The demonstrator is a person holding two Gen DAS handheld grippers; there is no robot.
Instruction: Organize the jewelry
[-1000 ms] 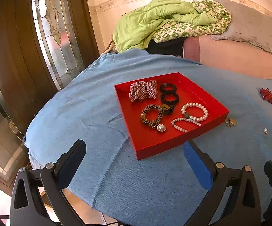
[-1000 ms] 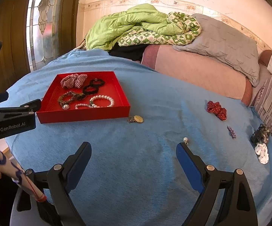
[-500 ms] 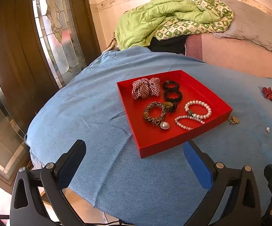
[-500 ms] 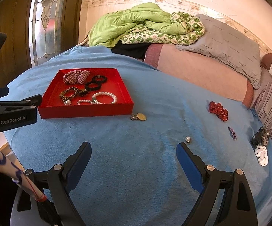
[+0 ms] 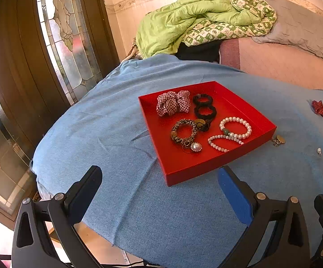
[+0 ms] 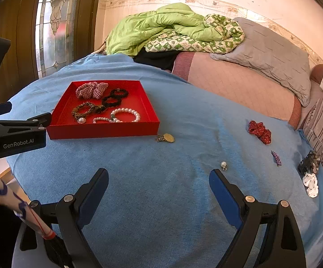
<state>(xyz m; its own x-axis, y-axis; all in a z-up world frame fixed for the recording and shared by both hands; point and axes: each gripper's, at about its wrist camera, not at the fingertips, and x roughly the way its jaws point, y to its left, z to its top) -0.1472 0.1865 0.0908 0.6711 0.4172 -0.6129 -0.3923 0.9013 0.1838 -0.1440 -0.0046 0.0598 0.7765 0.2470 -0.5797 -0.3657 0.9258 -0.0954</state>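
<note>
Both hand-held grippers (image 5: 159, 192) (image 6: 159, 189) released, bare cloth (image 6: 161, 201) between, red tray (image 6: 103, 129) probably near edge

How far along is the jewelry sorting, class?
Done: scrunchies and pearl bracelets lie in the red tray. In hand: nothing; left gripper and right gripper are open. Left on the cloth: gold pendant, pearl earring, red scrunchie, purple clip.
</note>
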